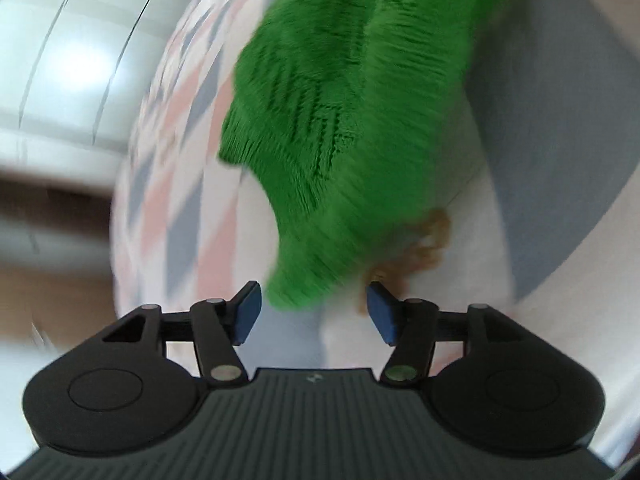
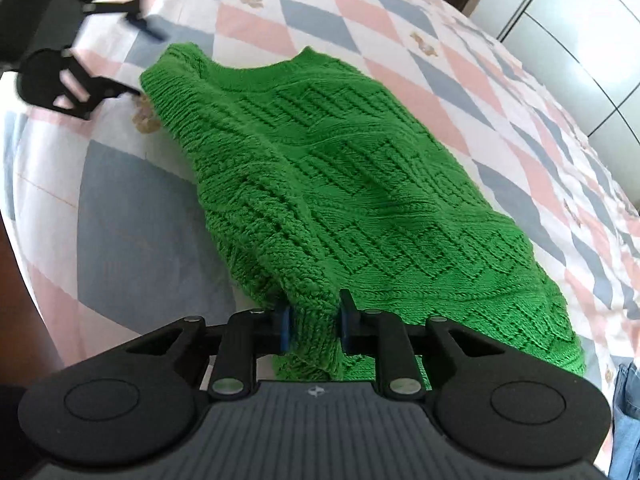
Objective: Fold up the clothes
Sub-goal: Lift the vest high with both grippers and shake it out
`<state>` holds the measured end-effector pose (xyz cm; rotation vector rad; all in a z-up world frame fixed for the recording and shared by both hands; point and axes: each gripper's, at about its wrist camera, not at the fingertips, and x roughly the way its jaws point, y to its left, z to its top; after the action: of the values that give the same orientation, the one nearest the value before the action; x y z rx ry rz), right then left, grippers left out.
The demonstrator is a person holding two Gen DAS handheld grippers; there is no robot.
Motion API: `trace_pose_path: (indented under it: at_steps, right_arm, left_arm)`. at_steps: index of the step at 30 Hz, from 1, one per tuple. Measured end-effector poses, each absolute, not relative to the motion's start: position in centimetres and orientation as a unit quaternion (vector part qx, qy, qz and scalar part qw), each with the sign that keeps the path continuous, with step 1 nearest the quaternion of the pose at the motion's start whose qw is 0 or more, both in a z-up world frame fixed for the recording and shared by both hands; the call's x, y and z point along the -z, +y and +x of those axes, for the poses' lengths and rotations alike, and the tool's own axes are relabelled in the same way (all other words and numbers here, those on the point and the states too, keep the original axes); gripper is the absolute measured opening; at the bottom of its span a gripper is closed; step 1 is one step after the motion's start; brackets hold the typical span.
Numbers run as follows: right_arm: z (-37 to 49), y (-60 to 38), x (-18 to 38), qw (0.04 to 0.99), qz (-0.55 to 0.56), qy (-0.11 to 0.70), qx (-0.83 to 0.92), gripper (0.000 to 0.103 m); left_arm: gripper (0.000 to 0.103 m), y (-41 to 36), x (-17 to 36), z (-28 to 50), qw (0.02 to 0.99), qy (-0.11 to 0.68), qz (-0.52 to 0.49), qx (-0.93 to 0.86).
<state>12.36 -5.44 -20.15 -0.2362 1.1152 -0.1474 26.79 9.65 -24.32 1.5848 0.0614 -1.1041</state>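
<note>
A green knitted sweater (image 2: 360, 184) lies spread on a bed with a pink, grey and white diamond-patterned sheet (image 2: 160, 216). My right gripper (image 2: 314, 326) is shut on a ribbed edge of the sweater at its near end. My left gripper (image 1: 314, 312) is open and empty, its blue pads just short of the sweater's blurred far corner (image 1: 320, 160). The left gripper also shows in the right wrist view (image 2: 136, 56), open beside the sweater's far corner near the collar.
White wardrobe doors (image 2: 580, 40) stand beyond the bed on the right. Blue denim fabric (image 2: 626, 420) lies at the bed's near right edge. A dark wooden bed frame or floor (image 2: 16, 272) runs along the left edge.
</note>
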Motion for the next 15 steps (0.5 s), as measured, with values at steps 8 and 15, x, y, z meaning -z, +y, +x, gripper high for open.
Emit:
trace_pose_path:
  at_steps: [8,15]
  right_arm:
    - [11.3,-3.7,22.2,0.816,-0.104,0.564,0.07,0.018]
    - [11.5,-8.1,13.2,0.874,-0.087,0.451,0.161,0.015]
  left_arm:
    - [0.01,9.2,26.7,26.5,0.52,-0.02,0.706,0.48]
    - [0.009,5.7,12.9,27.4,0.713,0.098,0.505,0.477]
